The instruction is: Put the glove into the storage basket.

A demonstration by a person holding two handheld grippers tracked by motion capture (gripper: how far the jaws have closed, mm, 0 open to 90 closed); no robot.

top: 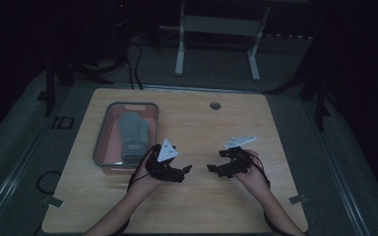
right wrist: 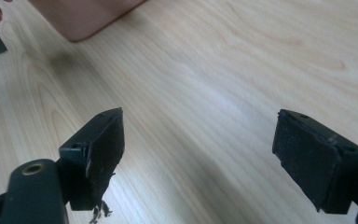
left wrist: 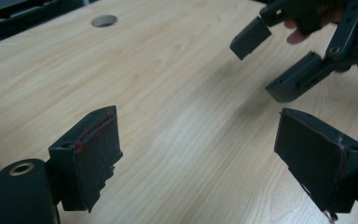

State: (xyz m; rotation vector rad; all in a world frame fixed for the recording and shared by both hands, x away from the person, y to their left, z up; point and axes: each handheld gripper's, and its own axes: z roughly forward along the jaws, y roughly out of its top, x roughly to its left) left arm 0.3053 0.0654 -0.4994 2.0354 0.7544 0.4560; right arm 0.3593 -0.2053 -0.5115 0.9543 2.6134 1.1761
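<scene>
My left gripper [top: 183, 173] is held low over the front middle of the wooden table [top: 202, 123], jaws open and pointing right with nothing between them. My right gripper [top: 215, 163] faces it from the right, also open and empty, a short gap apart. In the left gripper view my own jaws [left wrist: 200, 154] stand wide over bare wood, and the right gripper [left wrist: 279, 60] hangs at the upper right. In the right gripper view the jaws [right wrist: 198, 149] are spread wide above the tabletop.
A grey-rimmed tray [top: 98, 142] holding a grey mitten [top: 133, 132] lies at the table's left, just behind my left hand; its corner [right wrist: 84, 16] shows in the right gripper view. A round cable hole [top: 215, 105] sits near the far edge. A desk frame [top: 216, 44] stands beyond the table.
</scene>
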